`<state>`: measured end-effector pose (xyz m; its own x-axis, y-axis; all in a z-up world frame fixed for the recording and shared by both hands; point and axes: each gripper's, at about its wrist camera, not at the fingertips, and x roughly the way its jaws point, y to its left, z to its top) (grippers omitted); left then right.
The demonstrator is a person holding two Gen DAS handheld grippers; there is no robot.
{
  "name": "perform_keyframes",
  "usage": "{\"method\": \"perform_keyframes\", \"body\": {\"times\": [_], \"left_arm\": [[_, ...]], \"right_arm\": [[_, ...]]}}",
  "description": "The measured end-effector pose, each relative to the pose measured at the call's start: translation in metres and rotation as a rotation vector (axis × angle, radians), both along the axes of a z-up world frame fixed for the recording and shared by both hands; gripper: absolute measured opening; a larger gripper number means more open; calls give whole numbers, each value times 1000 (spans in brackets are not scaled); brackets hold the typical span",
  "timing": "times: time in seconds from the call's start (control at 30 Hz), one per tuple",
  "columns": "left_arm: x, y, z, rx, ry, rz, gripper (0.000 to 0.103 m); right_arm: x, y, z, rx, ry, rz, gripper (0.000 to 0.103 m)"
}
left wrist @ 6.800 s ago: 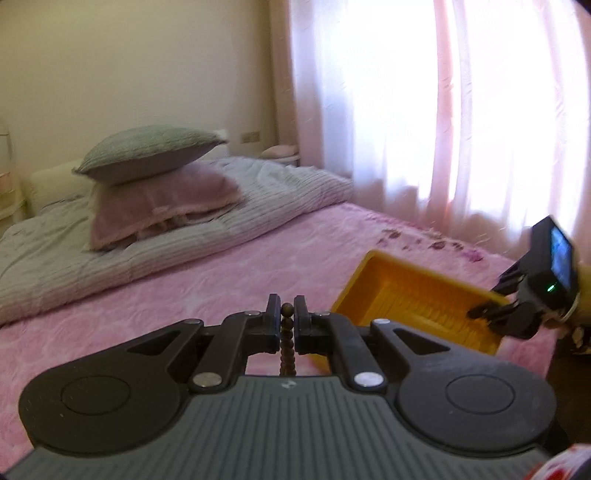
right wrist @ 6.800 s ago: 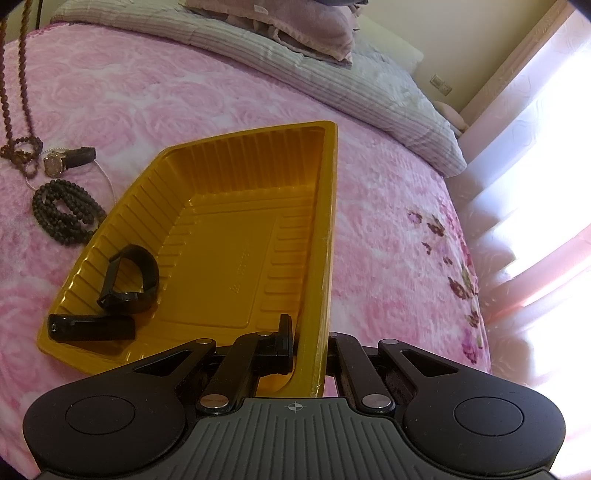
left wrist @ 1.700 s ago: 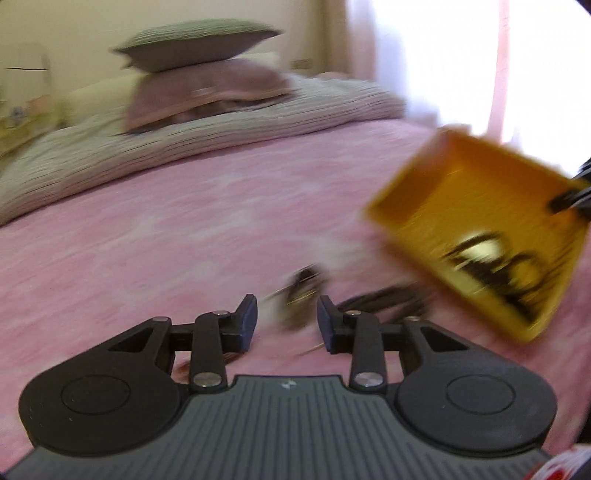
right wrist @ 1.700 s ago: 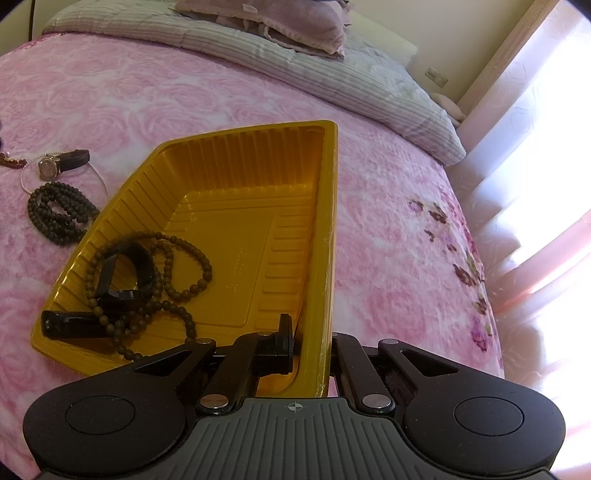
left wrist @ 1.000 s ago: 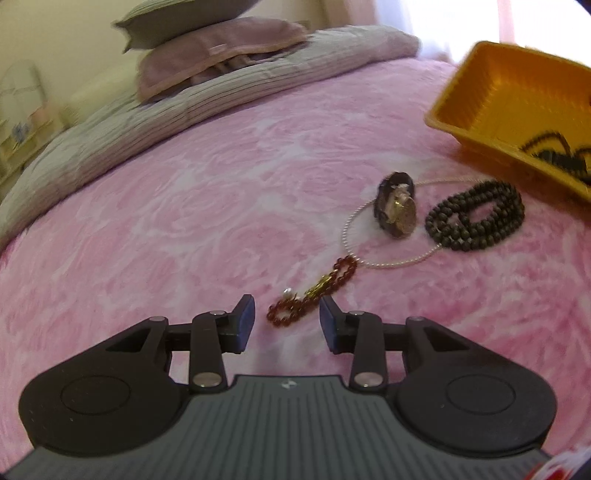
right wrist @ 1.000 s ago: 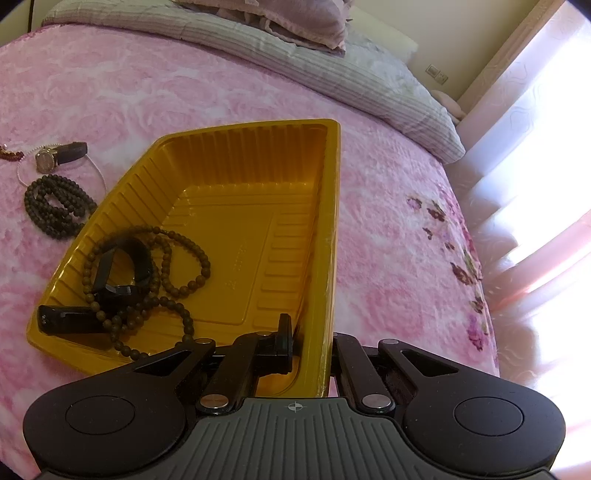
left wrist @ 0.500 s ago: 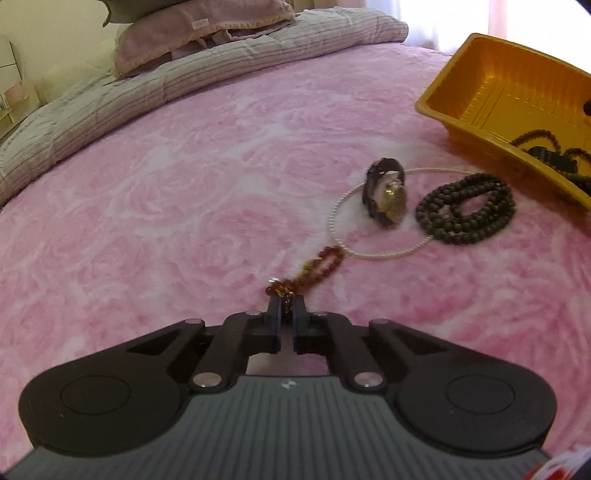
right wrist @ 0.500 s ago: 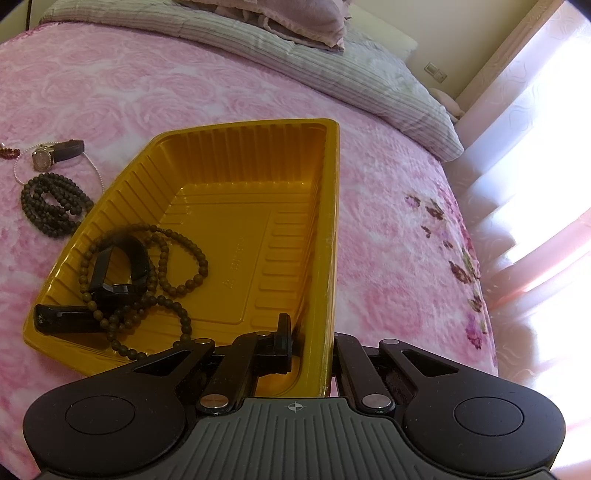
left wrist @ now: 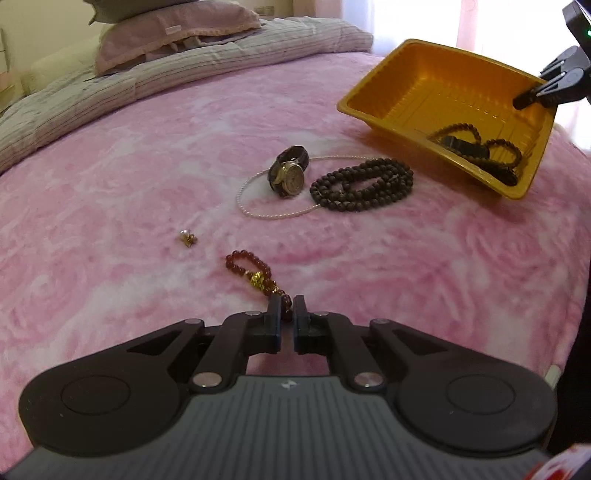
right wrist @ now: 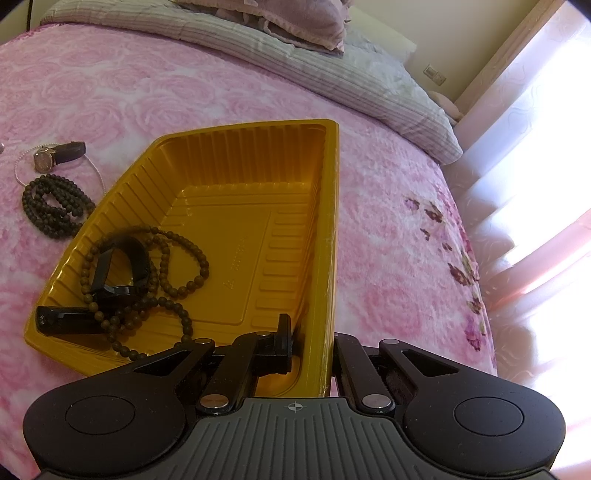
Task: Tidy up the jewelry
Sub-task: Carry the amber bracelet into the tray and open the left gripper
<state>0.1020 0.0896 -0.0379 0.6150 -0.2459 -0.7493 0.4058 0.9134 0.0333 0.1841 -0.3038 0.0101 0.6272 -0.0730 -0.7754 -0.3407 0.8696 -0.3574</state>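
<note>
My left gripper (left wrist: 287,308) is shut on one end of a red bead bracelet (left wrist: 251,267) with a gold charm, lifted just above the pink bedspread. A small gold piece (left wrist: 187,238) lies to its left. Farther on lie a watch (left wrist: 288,176), a thin pearl necklace (left wrist: 258,212) and a dark bead strand (left wrist: 364,184). My right gripper (right wrist: 308,339) is shut on the rim of the yellow tray (right wrist: 236,206), which also shows in the left wrist view (left wrist: 439,92). The tray holds a brown bead necklace (right wrist: 173,266) and a black watch (right wrist: 118,273).
Pillows (left wrist: 173,33) and a striped grey quilt (left wrist: 155,77) lie at the head of the bed. Bright curtains (right wrist: 535,129) hang along the right side past the bed's edge. The right gripper's body (left wrist: 565,81) shows at the tray's far corner.
My left gripper dropped the brown necklace into the tray, swung over to the red bracelet, closed on its end and pulled it back; a small gold piece now lies apart. The right gripper kept holding the tray.
</note>
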Motion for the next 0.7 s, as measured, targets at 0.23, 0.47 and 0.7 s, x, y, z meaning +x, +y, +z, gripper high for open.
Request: {"method": "perform_keyframes", "body": {"times": [0.23, 0.47, 0.7], "left_arm": [[11, 6, 4, -28, -44, 78, 19], [23, -3, -10, 0, 1, 76, 8], [19, -4, 12, 9, -39, 65, 8]], "right_arm": [[0, 0, 0, 0, 0, 0, 5], [0, 0, 0, 0, 0, 1, 5], [-1, 1, -1, -2, -2, 2, 5]]}}
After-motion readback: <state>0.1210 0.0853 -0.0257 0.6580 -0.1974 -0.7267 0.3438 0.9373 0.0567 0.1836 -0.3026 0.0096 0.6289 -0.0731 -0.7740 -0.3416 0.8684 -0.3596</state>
